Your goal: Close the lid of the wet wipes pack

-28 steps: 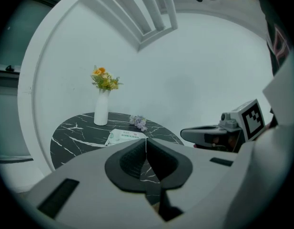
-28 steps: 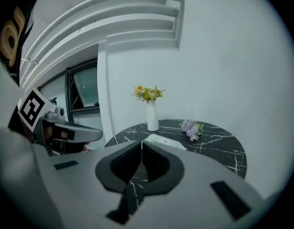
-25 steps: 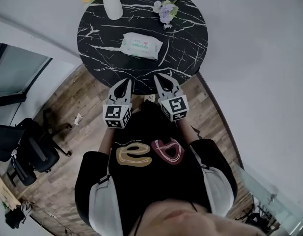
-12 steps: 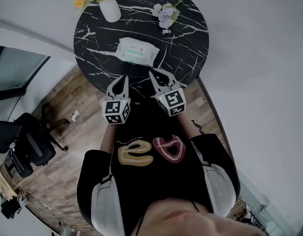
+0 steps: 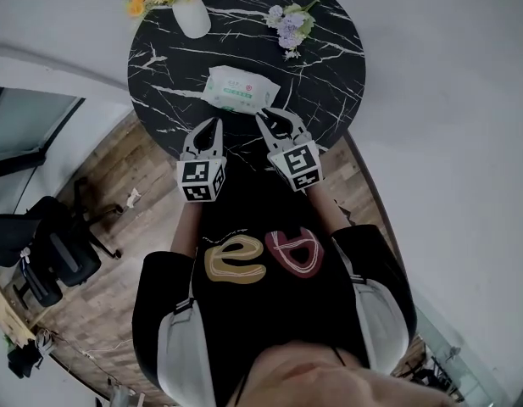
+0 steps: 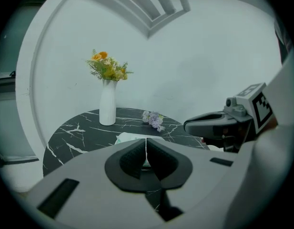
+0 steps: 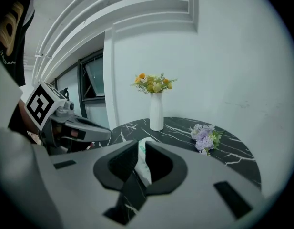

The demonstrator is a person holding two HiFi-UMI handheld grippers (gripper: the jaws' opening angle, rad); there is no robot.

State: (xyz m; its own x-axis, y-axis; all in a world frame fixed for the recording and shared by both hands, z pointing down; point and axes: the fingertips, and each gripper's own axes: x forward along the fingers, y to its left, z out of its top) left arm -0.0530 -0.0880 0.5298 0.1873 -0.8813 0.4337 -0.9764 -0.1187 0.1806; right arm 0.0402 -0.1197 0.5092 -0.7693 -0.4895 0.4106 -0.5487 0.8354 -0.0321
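Head view: wet wipes pack (image 5: 239, 89) lies flat on the black marble table (image 5: 329, 66), just ahead of left gripper (image 5: 214, 129) and right gripper (image 5: 275, 119). Left gripper view: jaws clenched together, empty. Right gripper view: jaws opening, slight gap, gripping nothing, pack beyond them.

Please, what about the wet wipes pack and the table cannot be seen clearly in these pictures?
- Whether the wet wipes pack is open or closed: too small in the head view.
- Most of the pack, left gripper view: behind the shut left gripper.
- Most of the pack, right gripper view: behind the right gripper, whose empty jaws are opening.
- Far rim of the table, head view: cut off by the top edge.
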